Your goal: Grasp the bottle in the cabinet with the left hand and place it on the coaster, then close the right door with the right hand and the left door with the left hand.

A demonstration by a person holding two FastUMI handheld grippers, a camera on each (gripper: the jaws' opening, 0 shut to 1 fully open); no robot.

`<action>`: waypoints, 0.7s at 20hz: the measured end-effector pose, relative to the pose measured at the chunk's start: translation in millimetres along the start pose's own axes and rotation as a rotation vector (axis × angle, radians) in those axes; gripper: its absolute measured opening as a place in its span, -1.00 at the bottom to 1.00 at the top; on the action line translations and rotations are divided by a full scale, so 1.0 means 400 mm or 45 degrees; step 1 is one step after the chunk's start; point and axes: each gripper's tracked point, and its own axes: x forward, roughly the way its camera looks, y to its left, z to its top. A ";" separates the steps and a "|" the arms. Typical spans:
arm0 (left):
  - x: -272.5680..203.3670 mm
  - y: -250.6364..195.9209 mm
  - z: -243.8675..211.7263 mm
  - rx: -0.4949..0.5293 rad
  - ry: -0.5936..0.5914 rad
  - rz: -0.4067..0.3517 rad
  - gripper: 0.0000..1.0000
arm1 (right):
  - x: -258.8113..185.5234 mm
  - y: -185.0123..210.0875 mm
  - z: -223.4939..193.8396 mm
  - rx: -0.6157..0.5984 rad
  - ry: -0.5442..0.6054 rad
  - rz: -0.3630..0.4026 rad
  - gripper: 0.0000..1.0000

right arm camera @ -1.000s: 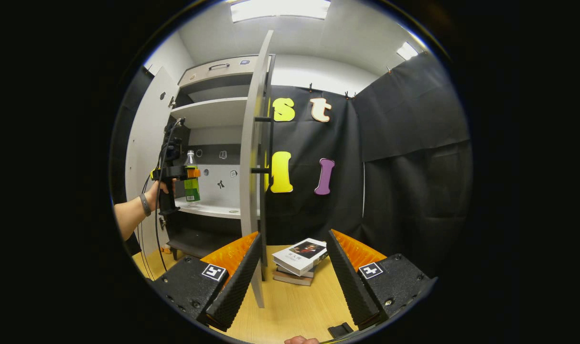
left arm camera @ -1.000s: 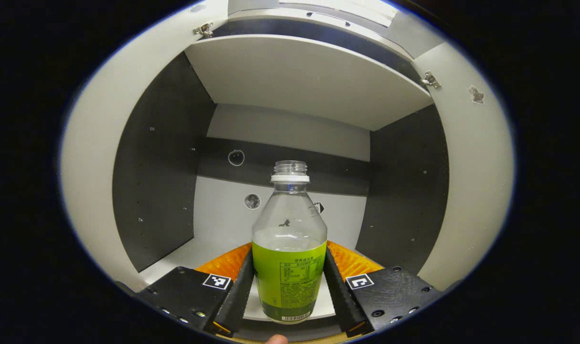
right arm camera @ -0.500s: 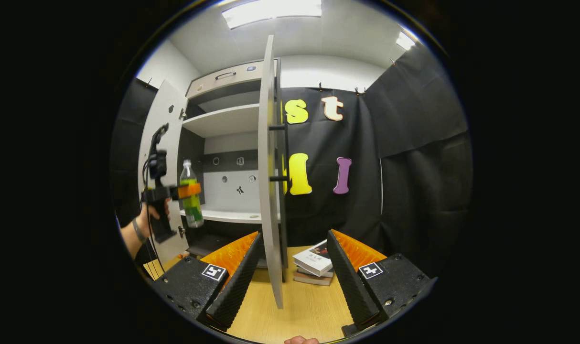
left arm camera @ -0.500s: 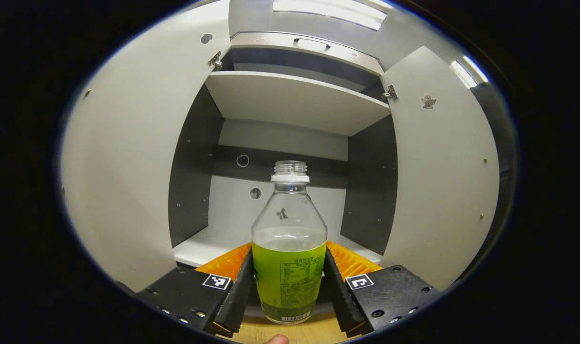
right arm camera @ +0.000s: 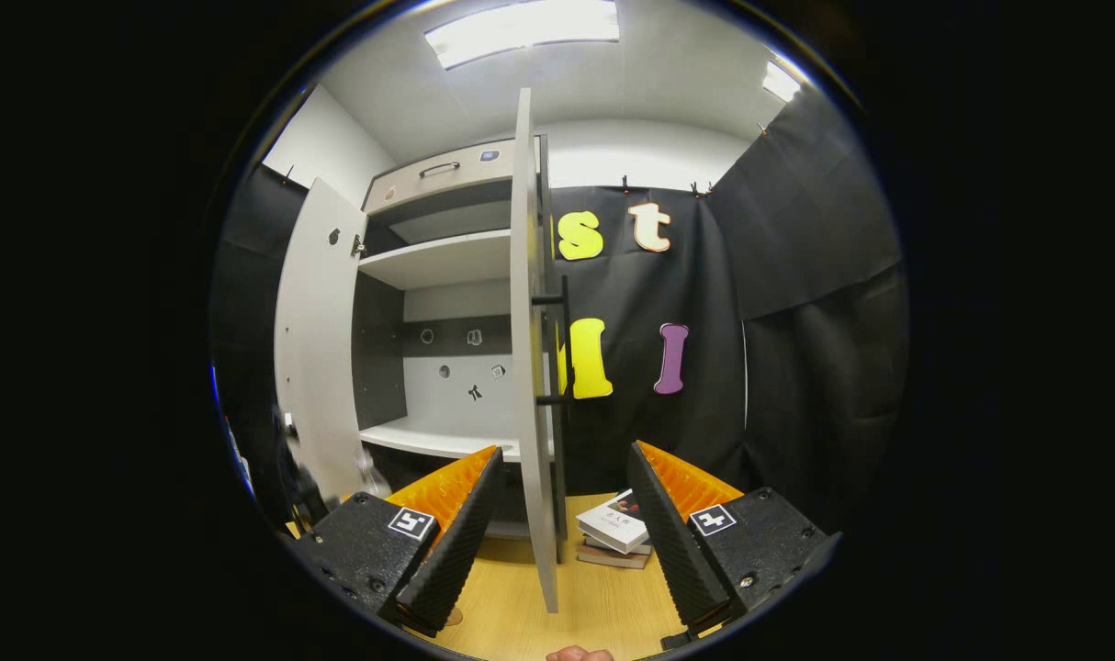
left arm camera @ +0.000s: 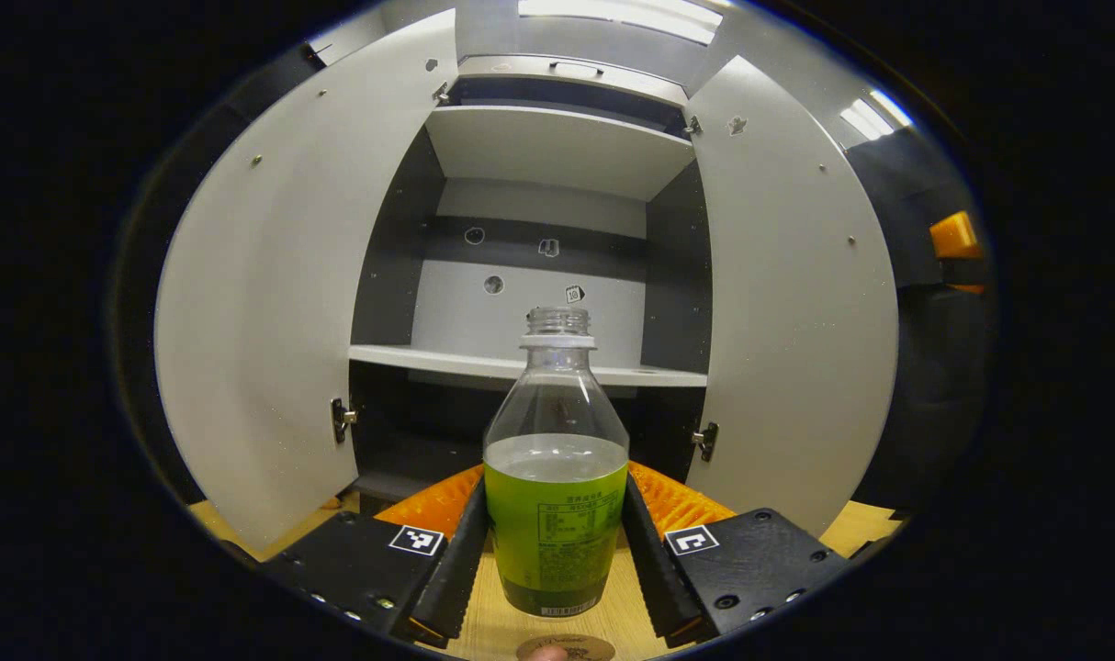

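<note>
A clear bottle (left arm camera: 556,459) with a green label and no cap stands upright between the fingers of my left gripper (left arm camera: 556,500), which is shut on its lower body. It hangs outside the cabinet (left arm camera: 530,363), above the wooden table. A round brown coaster (left arm camera: 565,648) lies just below and in front of the bottle. Both cabinet doors are wide open: the left door (left arm camera: 273,312) and the right door (left arm camera: 787,303). In the right gripper view my right gripper (right arm camera: 564,450) is open, with the right door's edge (right arm camera: 532,367) standing upright ahead of the gap, apart from the fingers.
The right door carries a dark bar handle (right arm camera: 562,349) on its outer side. A stack of books (right arm camera: 617,534) lies on the wooden table (right arm camera: 603,601) behind that door. The cabinet's shelf (left arm camera: 521,365) is bare, and black cloth walls close the booth's right side.
My left gripper has drawn the bottle out of the cabinet, back and down over the table; the coaster has come into view below it. My right gripper has shifted slightly and stays open.
</note>
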 end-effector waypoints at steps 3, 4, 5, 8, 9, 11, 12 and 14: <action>-0.052 -0.020 -0.111 0.002 0.051 0.053 0.43 | -0.004 -0.003 0.008 -0.041 0.023 -0.023 0.66; -0.069 -0.022 -0.143 0.015 0.064 0.071 0.45 | -0.006 -0.001 0.009 -0.052 0.028 -0.030 0.66; -0.082 -0.022 -0.166 0.034 0.061 0.085 0.45 | -0.008 0.001 0.006 -0.060 0.038 -0.038 0.66; -0.093 -0.014 -0.203 0.081 0.014 0.120 0.45 | -0.011 0.003 0.000 -0.065 0.071 -0.057 0.66; -0.094 -0.012 -0.216 0.078 0.018 0.131 0.45 | -0.017 0.006 -0.005 -0.068 0.079 -0.058 0.66; -0.094 -0.021 -0.247 0.066 0.044 0.115 0.45 | -0.037 0.016 -0.014 -0.074 0.087 -0.060 0.66; -0.094 -0.019 -0.261 0.071 0.061 0.116 0.45 | -0.042 0.021 -0.016 -0.076 0.090 -0.060 0.66; -0.102 -0.019 -0.288 0.079 0.087 0.121 0.45 | -0.045 0.025 -0.016 -0.075 0.094 -0.060 0.66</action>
